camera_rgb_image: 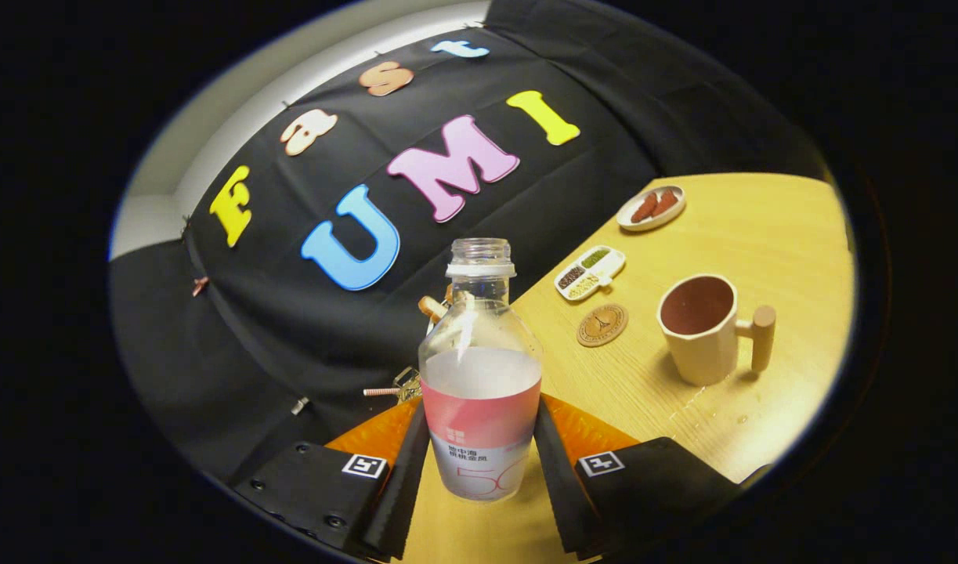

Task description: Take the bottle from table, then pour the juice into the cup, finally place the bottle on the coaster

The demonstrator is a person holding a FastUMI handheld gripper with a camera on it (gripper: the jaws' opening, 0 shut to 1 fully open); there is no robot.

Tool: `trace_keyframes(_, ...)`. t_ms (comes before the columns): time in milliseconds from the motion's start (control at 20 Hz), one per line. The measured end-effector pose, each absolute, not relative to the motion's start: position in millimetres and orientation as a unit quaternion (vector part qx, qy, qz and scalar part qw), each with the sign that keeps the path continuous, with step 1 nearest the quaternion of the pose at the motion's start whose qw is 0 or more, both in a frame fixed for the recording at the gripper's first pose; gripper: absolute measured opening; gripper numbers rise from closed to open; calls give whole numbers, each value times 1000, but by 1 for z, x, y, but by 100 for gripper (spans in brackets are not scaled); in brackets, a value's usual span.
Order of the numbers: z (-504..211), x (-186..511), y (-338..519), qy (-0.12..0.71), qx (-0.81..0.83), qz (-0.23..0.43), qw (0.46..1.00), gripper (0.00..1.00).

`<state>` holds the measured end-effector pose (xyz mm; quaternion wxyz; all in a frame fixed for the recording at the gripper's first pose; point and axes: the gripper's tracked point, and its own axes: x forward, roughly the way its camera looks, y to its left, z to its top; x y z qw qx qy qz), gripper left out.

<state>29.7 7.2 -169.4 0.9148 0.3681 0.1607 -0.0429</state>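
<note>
Clear uncapped bottle [480,376], pink-white label, clamped upright between both claw [481,462] fingers.

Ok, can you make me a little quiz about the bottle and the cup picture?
1. True or false: the bottle has its cap on.
2. What stands between the bottle and the cup: A) coaster, B) spoon, C) plate?
3. Fill in: the hand-held gripper fingers press the bottle's ____.

Key: 1 false, its neck is open; 2 A; 3 sides, one finger on each.
</note>
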Motion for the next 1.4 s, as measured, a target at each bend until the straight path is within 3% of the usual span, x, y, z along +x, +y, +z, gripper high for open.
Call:
trace_keyframes(300, -184, 31, -13, 180, 461, -76, 866, 74)
trace_keyframes(1400, -182, 60, -45, 117, 681, -121, 712, 74)
